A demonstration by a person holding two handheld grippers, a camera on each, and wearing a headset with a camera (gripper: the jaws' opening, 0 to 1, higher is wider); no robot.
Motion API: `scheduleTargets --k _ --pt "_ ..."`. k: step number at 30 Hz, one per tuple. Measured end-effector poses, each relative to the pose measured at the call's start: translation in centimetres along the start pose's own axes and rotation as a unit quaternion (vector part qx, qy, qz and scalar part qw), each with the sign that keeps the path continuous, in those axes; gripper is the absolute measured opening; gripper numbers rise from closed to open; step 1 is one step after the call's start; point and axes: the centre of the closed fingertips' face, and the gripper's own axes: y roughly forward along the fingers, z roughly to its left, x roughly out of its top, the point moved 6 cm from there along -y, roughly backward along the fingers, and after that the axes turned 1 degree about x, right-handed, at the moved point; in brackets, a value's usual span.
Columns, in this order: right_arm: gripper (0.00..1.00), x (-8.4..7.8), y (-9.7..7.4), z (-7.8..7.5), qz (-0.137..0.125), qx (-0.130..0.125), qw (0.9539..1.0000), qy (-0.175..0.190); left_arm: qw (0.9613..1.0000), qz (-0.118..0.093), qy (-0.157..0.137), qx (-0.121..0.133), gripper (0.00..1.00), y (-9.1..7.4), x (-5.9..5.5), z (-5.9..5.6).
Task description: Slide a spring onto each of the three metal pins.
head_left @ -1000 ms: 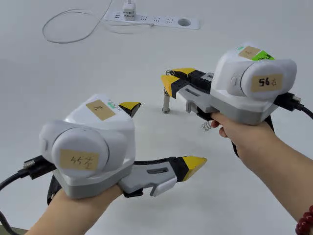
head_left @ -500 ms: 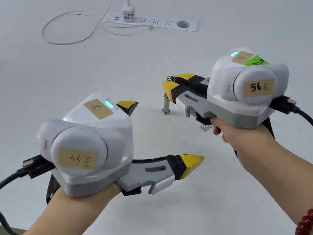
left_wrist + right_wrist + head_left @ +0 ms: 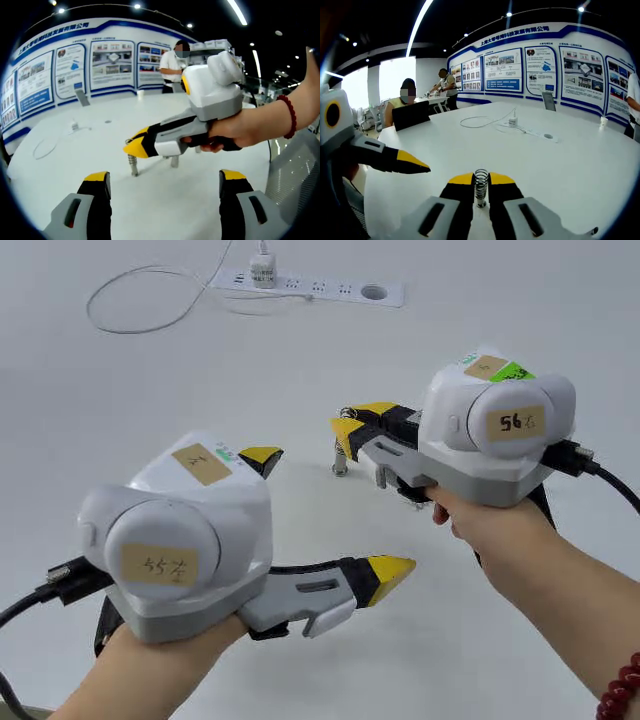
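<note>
spring (image 3: 480, 185) pinched upright between right gripper (image 3: 481, 180) tips; left gripper (image 3: 165, 176) spread wide

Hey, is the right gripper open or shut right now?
Shut on a spring: in the right gripper view, the right gripper's yellow fingers press against both sides of the upright coil.

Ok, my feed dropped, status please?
Right tool shut on spring, over a pin. Left tool open, standing off. Nothing blocking.
</note>
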Motion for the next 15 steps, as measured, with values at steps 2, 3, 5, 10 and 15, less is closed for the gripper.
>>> scheduleTargets --k 2,3,5,10,15 --pt "0.11 -0.2 0.1 0.0 0.004 0.0 1.0 0.001 1.0 0.001 0.0 0.0 0.91 0.0 0.0 0.0" --pt "0.11 -0.3 0.1 0.0 0.006 0.001 1.0 0.002 1.0 0.001 0.0 0.0 0.91 0.0 0.0 0.0" --pt "0.11 -0.6 0.2 0.0 0.009 0.001 1.0 0.003 1.0 0.001 -0.001 0.0 0.91 0.0 0.0 0.0" --pt "0.11 -1.0 0.3 0.0 0.016 0.001 0.9998 0.009 1.0 0.002 0.0 -0.001 0.91 0.0 -0.1 0.0" --pt "0.11 -1.3 0.5 0.0 0.021 0.002 0.9997 0.015 1.0 0.004 0.0 -0.001 0.91 0.0 -0.1 0.0"
